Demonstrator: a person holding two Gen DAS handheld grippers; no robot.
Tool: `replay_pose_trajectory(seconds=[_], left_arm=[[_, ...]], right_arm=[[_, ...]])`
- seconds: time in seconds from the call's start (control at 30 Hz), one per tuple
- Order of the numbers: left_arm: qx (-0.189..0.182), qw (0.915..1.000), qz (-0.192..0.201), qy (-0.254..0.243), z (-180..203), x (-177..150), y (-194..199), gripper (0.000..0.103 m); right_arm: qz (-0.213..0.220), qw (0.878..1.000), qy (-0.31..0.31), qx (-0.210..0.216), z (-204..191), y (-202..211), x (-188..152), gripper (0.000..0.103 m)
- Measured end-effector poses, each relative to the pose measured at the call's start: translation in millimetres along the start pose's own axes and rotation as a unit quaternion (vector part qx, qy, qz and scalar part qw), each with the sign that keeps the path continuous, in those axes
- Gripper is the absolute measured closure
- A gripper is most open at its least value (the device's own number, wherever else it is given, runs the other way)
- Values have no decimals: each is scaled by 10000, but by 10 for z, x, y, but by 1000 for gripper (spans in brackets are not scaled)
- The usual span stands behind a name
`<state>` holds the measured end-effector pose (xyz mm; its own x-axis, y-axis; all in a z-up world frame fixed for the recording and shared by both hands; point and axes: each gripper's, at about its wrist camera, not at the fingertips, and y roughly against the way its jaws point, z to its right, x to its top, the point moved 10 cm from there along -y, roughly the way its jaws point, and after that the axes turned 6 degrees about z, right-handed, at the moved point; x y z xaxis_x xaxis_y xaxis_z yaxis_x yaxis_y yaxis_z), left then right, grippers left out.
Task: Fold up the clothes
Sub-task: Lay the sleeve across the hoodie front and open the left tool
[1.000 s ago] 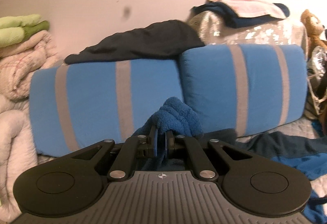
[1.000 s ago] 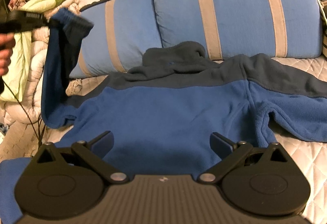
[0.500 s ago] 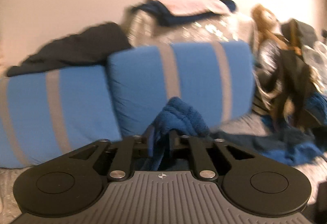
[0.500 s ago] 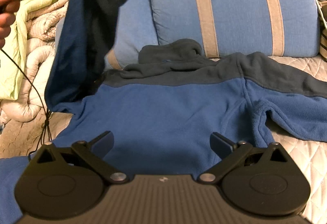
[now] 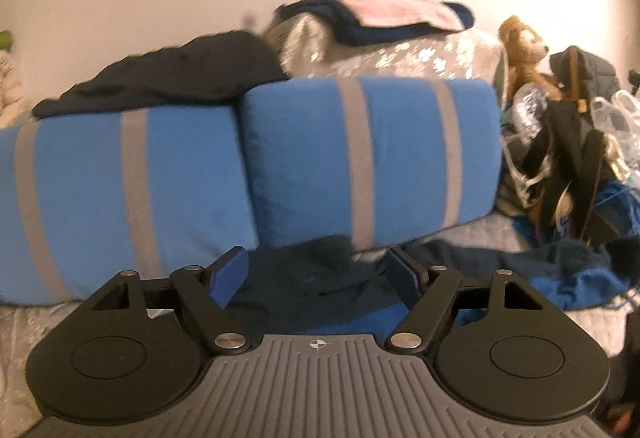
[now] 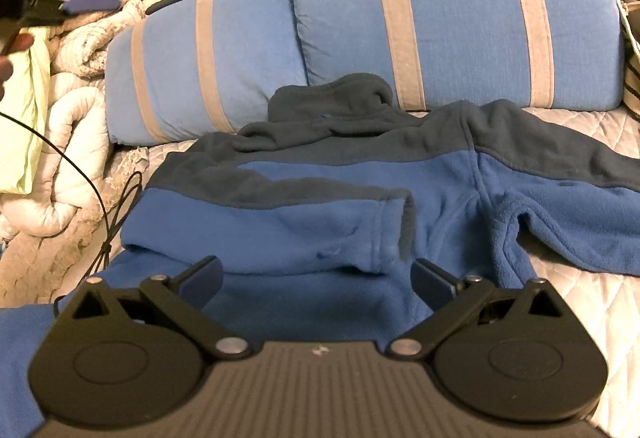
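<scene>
At far left in the right wrist view, the left gripper [image 6: 86, 4] hangs high over the bedding pile [image 6: 68, 50], jaws apart and empty; its own view agrees, the jaws standing wide with only the dark collar end of the fleece [image 5: 320, 278] beyond them; a cable [image 6: 100, 206] trails down the bed's edge.

The fleece [image 6: 320, 298] lies spread on the bed [image 6: 592, 302], collar toward the two striped pillows [image 6: 440, 10]; its left sleeve [image 6: 280, 234] is already laid across the chest, cuff near the middle; its right sleeve [image 6: 580, 206] is spread out flat toward the right, unfolded.

The right gripper [image 6: 316, 280] hovers low over the hem side, jaws apart, gripping nothing.

As a judgement: one fold of perhaps three or four is done; the right sleeve wants bringing in, then the body doubled, so the task is in its early part; other garments lie on the pillows and further back, whether they are to be folded I cannot tell.

No containers are clearly visible; at right in the left wrist view there is a heap of dark bags or straps [image 5: 568, 158] beside a teddy [image 5: 524, 50], contents unreadable.
</scene>
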<state>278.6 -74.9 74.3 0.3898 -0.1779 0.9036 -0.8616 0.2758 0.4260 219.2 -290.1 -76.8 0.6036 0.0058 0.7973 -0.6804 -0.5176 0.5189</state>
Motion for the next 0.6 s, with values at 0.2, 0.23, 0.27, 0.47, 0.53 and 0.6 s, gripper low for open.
replay_pose_trajectory(seconds=[0.2, 0.23, 0.27, 0.47, 0.53, 0.6], left_arm=[[253, 9990, -334, 141, -488, -346, 153, 28], [267, 9986, -397, 216, -579, -409, 191, 28], [283, 9983, -431, 260, -646, -453, 226, 28], [513, 9961, -539, 478, -1047, -728, 450, 28], [591, 9949, -580, 582, -1163, -818, 508, 28], [655, 9934, -649, 682, -1254, -925, 543, 28]], right_arm=[[-105, 9999, -5, -47, 8, -23, -15, 0], [-135, 9999, 7, -59, 6, -31, -22, 0], [-167, 9998, 23, -72, 2, -39, -29, 0], [-396, 9987, 333, -30, -80, -91, -65, 0], [-483, 9976, 496, 54, -129, -108, -68, 0], [-523, 9959, 723, 130, -178, -114, -51, 0]])
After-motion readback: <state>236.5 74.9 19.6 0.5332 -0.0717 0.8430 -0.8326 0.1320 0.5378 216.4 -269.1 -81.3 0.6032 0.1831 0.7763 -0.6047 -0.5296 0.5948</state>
